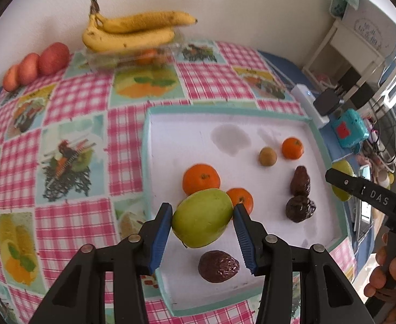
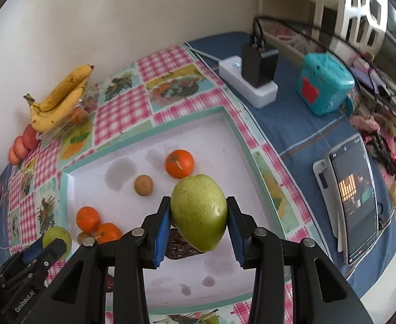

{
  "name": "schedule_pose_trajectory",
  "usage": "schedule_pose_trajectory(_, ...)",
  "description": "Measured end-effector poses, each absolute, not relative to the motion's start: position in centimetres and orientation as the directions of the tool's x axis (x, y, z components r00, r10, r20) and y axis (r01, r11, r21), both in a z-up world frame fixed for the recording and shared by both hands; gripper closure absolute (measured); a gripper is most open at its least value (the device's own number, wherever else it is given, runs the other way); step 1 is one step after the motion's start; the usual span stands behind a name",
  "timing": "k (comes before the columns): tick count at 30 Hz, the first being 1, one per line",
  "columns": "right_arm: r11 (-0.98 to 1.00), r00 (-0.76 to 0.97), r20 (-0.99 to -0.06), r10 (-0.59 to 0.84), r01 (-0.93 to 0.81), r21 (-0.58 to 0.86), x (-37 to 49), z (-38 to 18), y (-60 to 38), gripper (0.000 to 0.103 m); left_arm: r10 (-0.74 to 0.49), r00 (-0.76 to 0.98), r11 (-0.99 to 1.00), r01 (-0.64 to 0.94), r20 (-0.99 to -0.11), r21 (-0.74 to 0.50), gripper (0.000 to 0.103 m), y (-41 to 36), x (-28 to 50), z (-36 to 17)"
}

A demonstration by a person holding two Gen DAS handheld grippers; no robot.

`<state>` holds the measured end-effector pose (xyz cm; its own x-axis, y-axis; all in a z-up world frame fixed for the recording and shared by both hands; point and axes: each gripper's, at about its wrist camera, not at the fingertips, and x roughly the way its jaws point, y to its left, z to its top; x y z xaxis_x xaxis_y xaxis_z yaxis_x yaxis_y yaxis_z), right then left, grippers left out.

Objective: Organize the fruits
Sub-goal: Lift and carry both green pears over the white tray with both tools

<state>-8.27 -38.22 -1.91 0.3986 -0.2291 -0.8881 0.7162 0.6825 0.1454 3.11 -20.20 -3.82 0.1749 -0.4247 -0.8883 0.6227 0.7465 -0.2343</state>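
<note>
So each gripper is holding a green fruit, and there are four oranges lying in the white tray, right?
Not quite: the tray holds three oranges, not four, as the left wrist view shows. Each gripper does hold a green fruit: left gripper, right gripper.

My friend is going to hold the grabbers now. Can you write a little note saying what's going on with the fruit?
Left hand-held gripper: shut on a green fruit, held over the white tray.
Right hand-held gripper: shut on another green fruit, also over the tray.
In the tray: three oranges, a small brown fruit and three dark wrinkled fruits.
By the wall: bananas on a clear box, red fruits on the cloth.
Left: set down both green fruits, then sort the rest.
</note>
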Motion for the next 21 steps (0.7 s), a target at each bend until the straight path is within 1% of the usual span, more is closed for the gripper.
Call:
schedule_pose_trajectory(3, 0.668, 0.378, -0.900, -0.217, 0.730, 0.145, -8.5, -3.0, -38.9, 0.062, -0.398, 0.157, 0.748, 0.627, -0.904, -0.220, 0.054, -20.7, 2.8, -4.8)
schedule_pose_trajectory(10, 0.646, 0.321, -0.927, -0.195, 0.753, 0.125, -8.7, -5.6, -40.0, 0.062, -0.386, 0.143, 0.740, 0.638, -0.912, -0.213, 0.054, -21.2, 2.4, -5.1)
schedule_pose_trajectory(21, 0.639, 0.296, -0.940, -0.169, 0.759, 0.125, -8.8, -7.3, -40.2, 0.062, -0.353, 0.124, 0.732, 0.654, -0.927, -0.191, 0.054, -22.1, 1.9, -6.2)
